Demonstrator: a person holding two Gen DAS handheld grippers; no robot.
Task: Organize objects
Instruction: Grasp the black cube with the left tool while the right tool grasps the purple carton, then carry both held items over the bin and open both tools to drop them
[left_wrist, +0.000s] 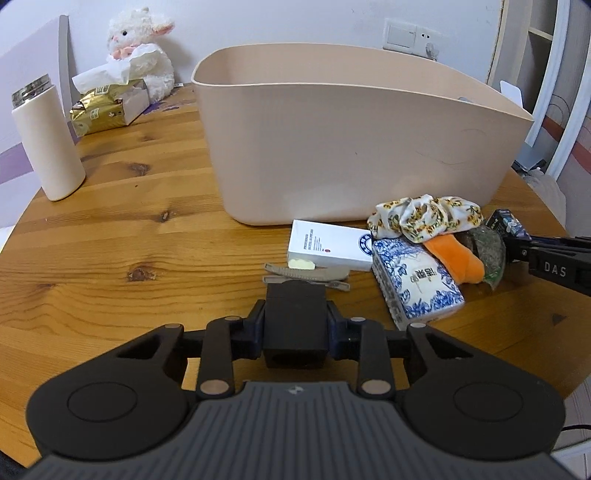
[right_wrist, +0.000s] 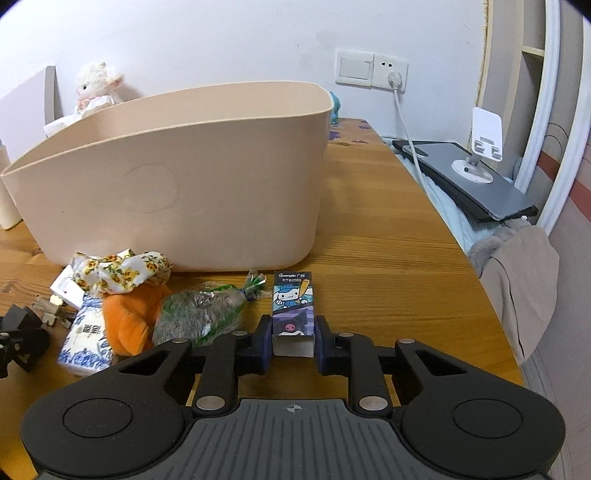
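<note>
Left gripper (left_wrist: 294, 325) clamps a black block (left_wrist: 294, 317); right gripper (right_wrist: 293, 338) grips the cartoon box (right_wrist: 293, 312), low over the table (right_wrist: 388, 258). Bin (right_wrist: 177, 177) wall is tall, contents probably hidden; low lift clips the rim.

A beige plastic bin (left_wrist: 351, 147) stands upright. Before it lie a white box (left_wrist: 328, 245), a hair clip (left_wrist: 306, 275), a blue-patterned tissue pack (left_wrist: 417, 284), a floral scrunchie (left_wrist: 424, 216), an orange plush (left_wrist: 456, 258) and a cartoon-printed box (right_wrist: 293, 310).

I see a varnished knotty wood tabletop (left_wrist: 110, 229), a smooth matt plastic bin (left_wrist: 351, 147), and a floral cloth scrunchie (left_wrist: 424, 214).
</note>
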